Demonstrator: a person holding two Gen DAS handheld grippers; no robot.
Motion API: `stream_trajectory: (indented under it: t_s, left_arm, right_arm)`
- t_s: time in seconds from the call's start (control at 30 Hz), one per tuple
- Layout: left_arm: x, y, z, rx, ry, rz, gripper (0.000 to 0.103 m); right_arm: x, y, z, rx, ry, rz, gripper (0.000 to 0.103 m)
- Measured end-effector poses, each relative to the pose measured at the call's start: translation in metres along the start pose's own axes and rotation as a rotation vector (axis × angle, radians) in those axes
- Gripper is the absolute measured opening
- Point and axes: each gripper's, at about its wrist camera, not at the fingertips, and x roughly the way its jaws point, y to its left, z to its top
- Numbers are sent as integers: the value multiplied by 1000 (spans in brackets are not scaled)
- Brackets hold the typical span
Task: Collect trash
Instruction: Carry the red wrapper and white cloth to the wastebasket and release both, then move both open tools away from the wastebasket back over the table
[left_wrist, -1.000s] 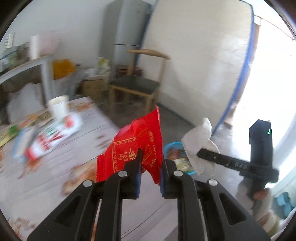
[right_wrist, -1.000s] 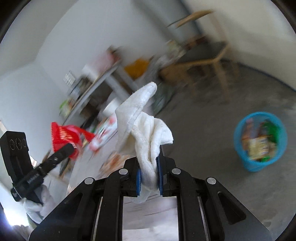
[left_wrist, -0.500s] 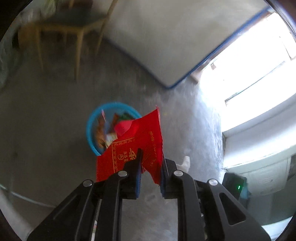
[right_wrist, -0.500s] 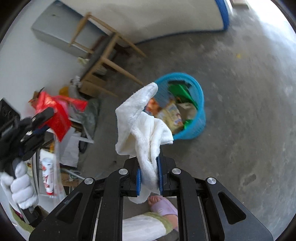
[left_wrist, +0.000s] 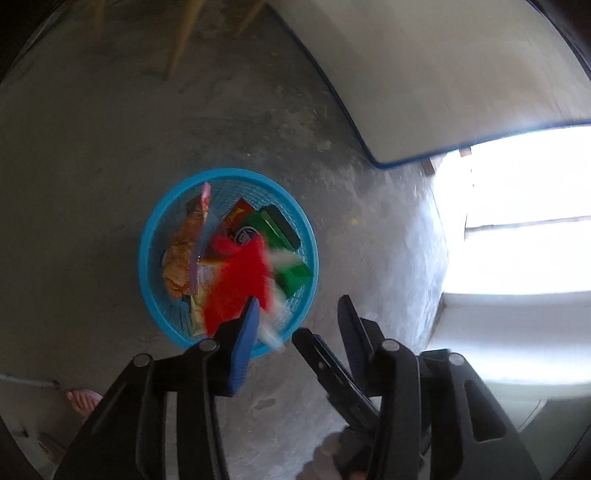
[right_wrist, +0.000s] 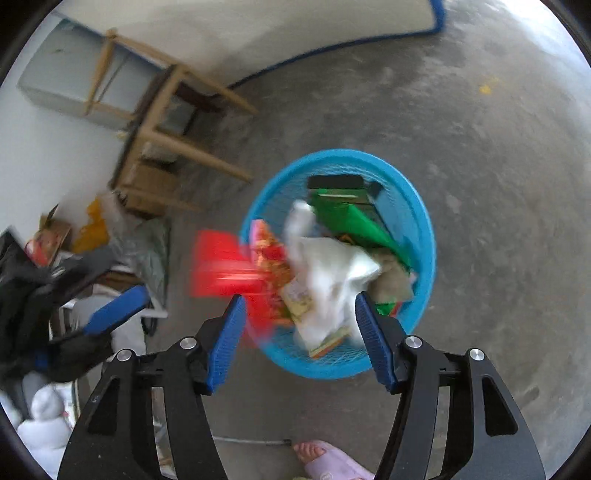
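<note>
A blue mesh trash basket stands on the concrete floor, holding several wrappers. My left gripper is open above it; the red wrapper falls blurred toward the basket and also shows in the right wrist view. My right gripper is open over the basket; the white tissue drops free into it. The left gripper also shows at the left of the right wrist view.
A wooden chair stands by the wall beyond the basket, with boxes and bags beside it. A white panel with a blue edge leans near a bright doorway. The person's slippered foot is below the basket.
Both grippers swung over the basket and opened. The red wrapper left the left gripper and the white tissue left the right; both are falling into the basket.
</note>
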Motion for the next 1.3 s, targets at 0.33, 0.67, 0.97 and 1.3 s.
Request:
stream_trajectory:
  t_s: [0.33, 0.67, 0.97, 1.3]
  left_arm:
    - [-78, 3, -22, 74, -90, -25, 44]
    - [-218, 15, -99, 212, -226, 104, 48]
    - [-326, 39, -198, 102, -380, 181, 52]
    - [-451, 88, -342, 21, -693, 200, 64]
  right_arm:
    - [-52, -21, -27, 23, -56, 10, 59]
    - [-103, -21, -99, -172, -85, 0, 62]
    - [-127, 6, -144, -339, -26, -9, 64]
    - [-186, 103, -179, -571, -108, 104, 71]
